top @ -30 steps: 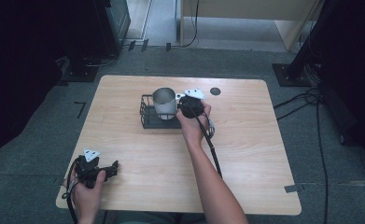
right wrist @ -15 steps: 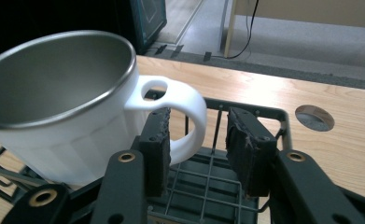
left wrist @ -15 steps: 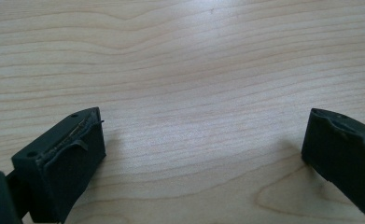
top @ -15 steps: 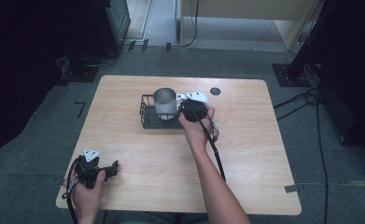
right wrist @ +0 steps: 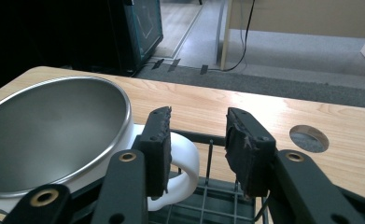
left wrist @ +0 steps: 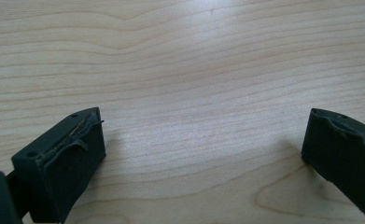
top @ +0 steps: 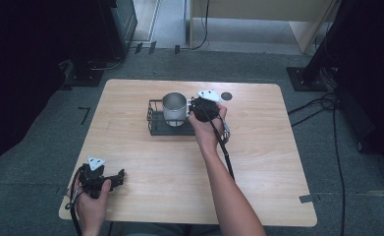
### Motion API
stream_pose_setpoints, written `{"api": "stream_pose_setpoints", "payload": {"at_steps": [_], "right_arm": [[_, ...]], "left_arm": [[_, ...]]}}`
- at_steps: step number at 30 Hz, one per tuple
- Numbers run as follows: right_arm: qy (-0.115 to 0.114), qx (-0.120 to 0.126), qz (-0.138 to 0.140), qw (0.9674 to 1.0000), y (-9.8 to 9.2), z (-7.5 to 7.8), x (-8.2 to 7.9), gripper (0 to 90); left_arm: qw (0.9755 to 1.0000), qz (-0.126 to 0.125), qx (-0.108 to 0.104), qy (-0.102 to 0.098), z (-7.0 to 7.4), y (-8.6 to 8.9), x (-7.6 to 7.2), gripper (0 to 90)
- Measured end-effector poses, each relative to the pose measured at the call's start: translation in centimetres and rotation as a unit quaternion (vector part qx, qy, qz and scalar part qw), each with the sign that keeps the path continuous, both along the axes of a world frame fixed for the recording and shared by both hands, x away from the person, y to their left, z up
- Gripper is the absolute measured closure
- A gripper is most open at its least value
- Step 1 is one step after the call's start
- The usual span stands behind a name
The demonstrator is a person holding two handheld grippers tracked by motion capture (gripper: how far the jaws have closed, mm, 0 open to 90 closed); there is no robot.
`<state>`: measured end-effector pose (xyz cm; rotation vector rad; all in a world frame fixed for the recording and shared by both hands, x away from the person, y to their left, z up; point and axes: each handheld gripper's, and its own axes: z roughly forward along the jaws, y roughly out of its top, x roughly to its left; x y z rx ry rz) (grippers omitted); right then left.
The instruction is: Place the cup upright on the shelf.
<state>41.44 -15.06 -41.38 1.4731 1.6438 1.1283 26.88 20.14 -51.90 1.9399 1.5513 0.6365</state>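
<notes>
A steel mug (top: 174, 109) with a white handle (right wrist: 189, 170) stands in a black wire basket (top: 152, 123) on the wooden table (top: 258, 147). My right gripper (top: 192, 110) sits at the mug's right side, pointing at the handle. In the right gripper view the mug (right wrist: 54, 135) is at the left, and the right gripper (right wrist: 199, 135) has just been opening its jaws. The handle's loop reaches into the gap beside the left jaw, and the right jaw stands clear of it. My left gripper (top: 118, 176) rests open near the front left corner, and in its own view the left gripper (left wrist: 203, 140) has only bare wood between its jaws.
A round cable hole (top: 226, 96) lies in the table behind the basket (right wrist: 217, 196) and appears again as the hole (right wrist: 309, 138) in the right gripper view. Dark equipment stands on the floor beyond the far left edge. Cables run over the floor at the right.
My right hand has shifted slightly beside the mug's handle. The left hand and the mug have kept still.
</notes>
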Motion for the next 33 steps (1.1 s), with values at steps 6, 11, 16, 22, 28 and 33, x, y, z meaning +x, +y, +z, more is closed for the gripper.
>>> {"api": "stream_pose_setpoints", "payload": {"at_steps": [6, 11, 16, 22, 28, 33], "right_arm": [[-0.004, 0.009, 0.0, 1.0, -1.0, 0.6, -1.0, 51.0], [0.01, 0.023, 0.004, 0.9997, -2.7, 0.6, -2.3, 33.9], [0.035, 0.031, 0.002, 0.9989, -4.4, -0.1, -3.7, 12.6], [0.045, 0.027, 0.031, 0.9981, -6.2, -0.8, -6.0, 0.4], [0.043, 0.035, 0.042, 0.9976, -8.4, -0.9, -8.2, 0.0], [0.05, 0.038, 0.045, 0.997, -10.3, -1.7, -9.6, 0.0]], "left_arm": [[1.0, 0.0, 0.0, 0.0, 0.0, 0.0, 0.0, 0.0], [1.0, 0.0, 0.0, 0.0, 0.0, 0.0, 0.0, 0.0], [1.0, 0.0, 0.0, 0.0, 0.0, 0.0, 0.0, 0.0], [1.0, 0.0, 0.0, 0.0, 0.0, 0.0, 0.0, 0.0], [1.0, 0.0, 0.0, -0.001, 0.0, 0.0, 0.0, 0.0], [1.0, 0.0, 0.0, 0.0, 0.0, 0.0, 0.0, 0.0]]}}
